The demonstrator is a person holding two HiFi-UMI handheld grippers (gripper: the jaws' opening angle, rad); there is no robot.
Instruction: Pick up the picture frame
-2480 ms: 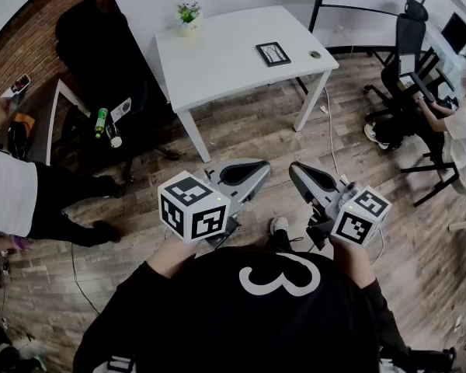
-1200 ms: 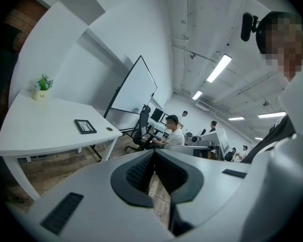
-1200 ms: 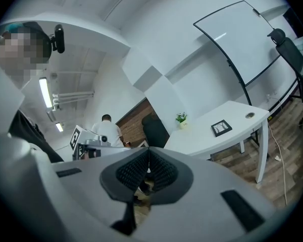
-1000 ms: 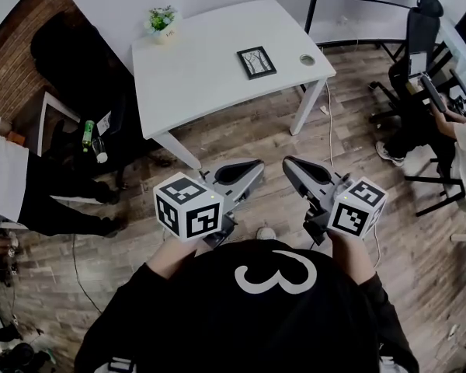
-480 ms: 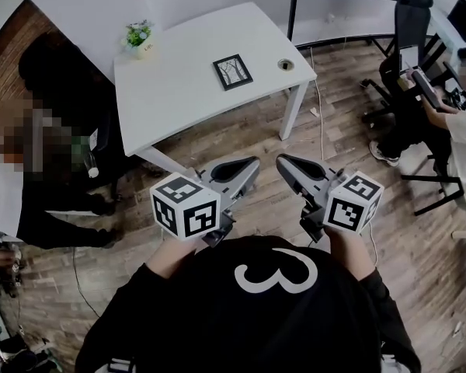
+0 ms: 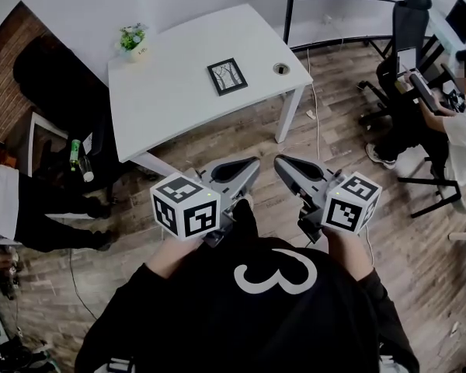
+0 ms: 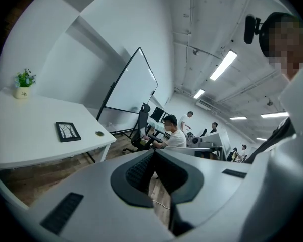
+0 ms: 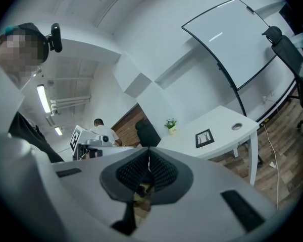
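Note:
A small black picture frame [image 6: 227, 76] lies flat on the white table [image 6: 171, 92], toward its right end; it also shows in the left gripper view [image 7: 68, 131] and the right gripper view [image 8: 204, 138]. My left gripper [image 6: 251, 167] and right gripper [image 6: 281, 164] hang side by side over the wooden floor, well short of the table. Both point toward it with their jaws pressed together and nothing between them. The pads of the left gripper [image 7: 152, 161] meet, and so do those of the right gripper [image 8: 149, 168].
A small potted plant [image 6: 132, 39] stands at the table's far left corner, and a round cable hole [image 6: 281, 68] sits near the frame. A black chair [image 6: 62, 76] is left of the table. A seated person [image 6: 458, 142] and office chairs are at the right. A whiteboard stands behind.
The table and frame have slid left in the head view and sit nearer than at first. Both grippers stay shut and side by side, level in front of me.

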